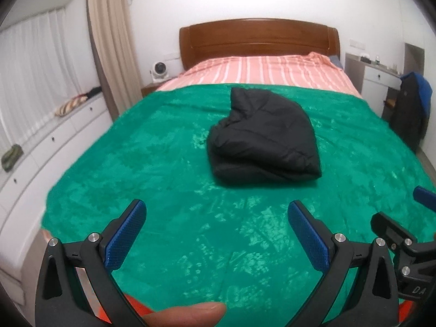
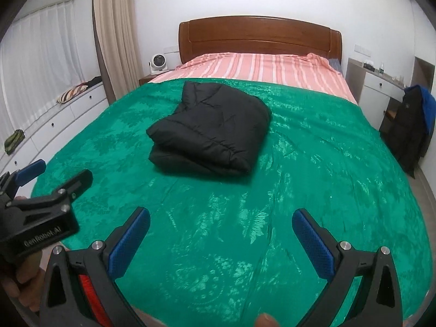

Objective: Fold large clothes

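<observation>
Black padded jacket (image 1: 261, 139) lies folded into a compact stack mid-bed on the green blanket (image 1: 152, 196), apparently finished; left tongs (image 1: 216, 212) and right tongs (image 2: 220, 222) spread, empty, near the foot edge.

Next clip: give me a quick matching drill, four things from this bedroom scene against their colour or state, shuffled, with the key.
Things:
1. jacket
2. blanket
3. left gripper
4. headboard

States:
A. brown wood, at the far end of the bed
B. open, holding nothing
C. black, folded into a bundle
D. green, spread over the bed

Pairs: 1-C, 2-D, 3-B, 4-A
</observation>
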